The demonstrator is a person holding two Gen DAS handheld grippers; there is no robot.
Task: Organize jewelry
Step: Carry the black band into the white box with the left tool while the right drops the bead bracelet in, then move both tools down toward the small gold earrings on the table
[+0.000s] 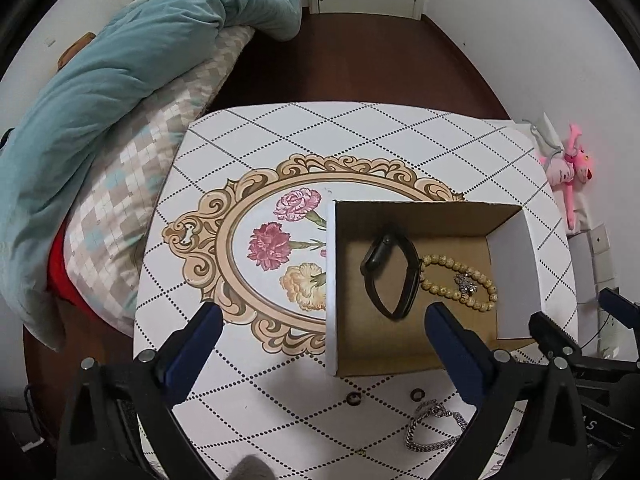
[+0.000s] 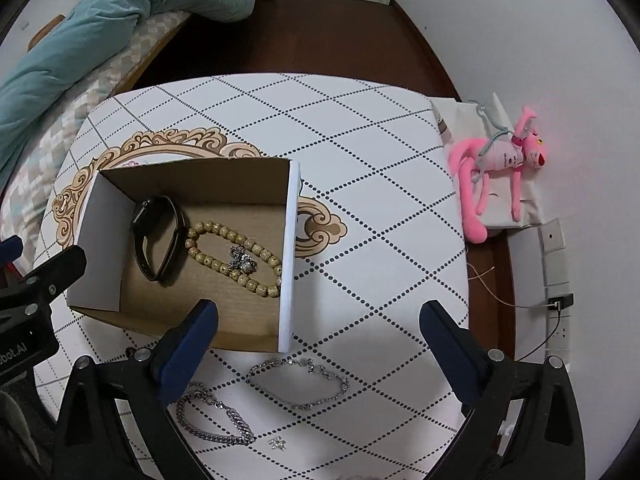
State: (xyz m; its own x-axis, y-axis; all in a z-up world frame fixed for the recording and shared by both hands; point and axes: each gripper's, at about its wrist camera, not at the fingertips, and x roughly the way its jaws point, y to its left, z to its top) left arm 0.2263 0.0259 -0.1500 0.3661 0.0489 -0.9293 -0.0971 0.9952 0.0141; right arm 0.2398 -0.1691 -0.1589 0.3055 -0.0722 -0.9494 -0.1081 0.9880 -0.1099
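An open cardboard box [image 2: 200, 178] on the patterned table holds a black watch band [image 2: 158, 236], a tan bead bracelet [image 2: 236, 256] and a small silver charm [image 2: 242, 260]. In front of the box lie a thin silver chain [image 2: 298, 384], a thicker silver chain bracelet [image 2: 212, 416] and a tiny silver piece [image 2: 279, 444]. My right gripper [image 2: 319, 310] hangs open above the box's near right corner and the thin chain, holding nothing. My left gripper [image 1: 324, 314] is open over the box's [image 1: 412, 216] left wall, also holding nothing. The thick chain [image 1: 436, 428] and two small rings [image 1: 354, 399] lie below it.
The table [image 2: 360, 140] is white with a dotted diamond grid and a floral medallion [image 1: 280, 240]. A bed with a teal duvet [image 1: 120, 80] borders its left side. A pink plush toy [image 2: 500, 168] lies on a bag off the right edge, near wall sockets and a cable [image 2: 558, 304].
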